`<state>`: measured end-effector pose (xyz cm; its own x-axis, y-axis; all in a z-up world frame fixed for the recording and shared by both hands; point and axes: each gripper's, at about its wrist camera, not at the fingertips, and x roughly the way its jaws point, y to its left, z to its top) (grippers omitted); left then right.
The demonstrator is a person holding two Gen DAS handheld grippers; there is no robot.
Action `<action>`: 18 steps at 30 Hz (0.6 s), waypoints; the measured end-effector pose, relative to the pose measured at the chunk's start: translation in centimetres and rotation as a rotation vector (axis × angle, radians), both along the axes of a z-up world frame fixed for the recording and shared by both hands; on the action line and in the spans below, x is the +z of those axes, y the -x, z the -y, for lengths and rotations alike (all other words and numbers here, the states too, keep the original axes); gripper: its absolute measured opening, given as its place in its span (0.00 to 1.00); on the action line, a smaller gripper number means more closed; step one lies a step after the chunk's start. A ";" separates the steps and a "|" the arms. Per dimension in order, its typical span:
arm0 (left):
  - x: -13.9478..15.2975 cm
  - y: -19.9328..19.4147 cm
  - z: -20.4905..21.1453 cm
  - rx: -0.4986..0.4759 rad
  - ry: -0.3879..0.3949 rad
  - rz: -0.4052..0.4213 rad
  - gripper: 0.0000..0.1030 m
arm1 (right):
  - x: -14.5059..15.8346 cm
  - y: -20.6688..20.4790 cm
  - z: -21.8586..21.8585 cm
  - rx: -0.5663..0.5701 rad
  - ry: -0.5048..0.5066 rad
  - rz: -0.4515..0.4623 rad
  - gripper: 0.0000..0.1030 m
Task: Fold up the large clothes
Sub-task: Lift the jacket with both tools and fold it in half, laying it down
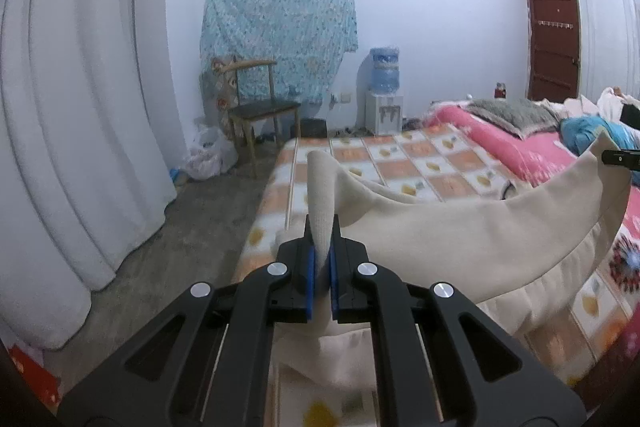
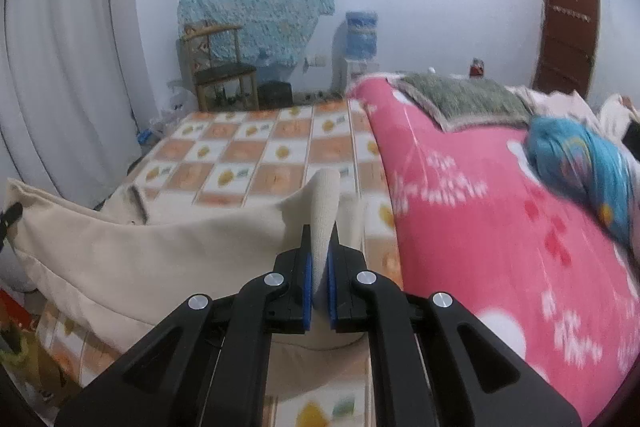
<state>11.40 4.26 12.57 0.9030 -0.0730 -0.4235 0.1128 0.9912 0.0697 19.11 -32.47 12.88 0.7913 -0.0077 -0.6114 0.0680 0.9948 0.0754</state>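
Left gripper [image 1: 322, 227] clamped on ribbed hem of cream sweatshirt [image 1: 460, 227], blue pads pinching the fabric, cuff-like strip sticking up between the fingers. Right gripper [image 2: 320, 231] likewise closed on the ribbed edge at the other end of the same garment [image 2: 152, 251]. Sweatshirt hangs stretched between the two grippers, lifted above orange-and-white checked bedsheet [image 1: 400, 163], lower part draping onto the bed near the camera. Pink floral blanket [image 2: 500, 227] lies beside it on the right, blue bundle [image 2: 580, 167] and grey pillow [image 2: 464, 95] on top. Behind the bed: wooden chair [image 1: 256, 107], water dispenser [image 1: 384, 95], teal patterned cloth [image 1: 276, 31] on wall, white curtain [image 1: 72, 131], brown door [image 1: 554, 39].
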 end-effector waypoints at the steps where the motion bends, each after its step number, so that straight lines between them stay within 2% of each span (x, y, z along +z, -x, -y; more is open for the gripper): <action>1: 0.4 -1.7 0.0 -0.009 0.002 0.009 0.05 | 0.2 -1.3 0.2 0.002 0.004 0.008 0.06; 3: 0.7 -4.7 -0.1 -0.012 0.002 0.016 0.05 | 0.3 -3.9 0.5 0.011 0.007 0.020 0.06; 6: 0.0 -10.3 -0.3 -0.009 0.022 -0.045 0.05 | -0.5 -8.9 1.4 0.023 -0.026 0.014 0.06; 9: -2.2 -14.8 -0.6 0.004 0.033 -0.151 0.06 | -3.0 -13.2 2.0 0.030 -0.081 -0.040 0.06; 13: -7.9 -19.9 -1.2 0.054 0.010 -0.370 0.13 | -9.0 -17.8 2.9 0.010 -0.167 -0.173 0.07; 15: -10.9 -21.4 -2.0 0.120 -0.020 -0.478 0.23 | -11.4 -18.7 3.3 -0.020 -0.148 -0.225 0.21; 16: -11.9 -21.8 -2.8 0.157 -0.014 -0.518 0.27 | -12.4 -18.9 3.6 -0.056 -0.115 -0.250 0.22; 17: -11.9 -21.6 -3.6 0.170 0.032 -0.518 0.34 | -12.9 -18.7 4.0 -0.082 -0.101 -0.263 0.23; 18: -11.6 -20.9 -4.4 0.182 0.067 -0.495 0.40 | -13.0 -18.3 4.3 -0.088 -0.113 -0.261 0.30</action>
<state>32.26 8.67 1.01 0.5964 0.0246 -0.8023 -0.0578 0.9982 -0.0124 37.40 -36.79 -0.15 0.6064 0.0104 -0.7951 0.1853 0.9705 0.1540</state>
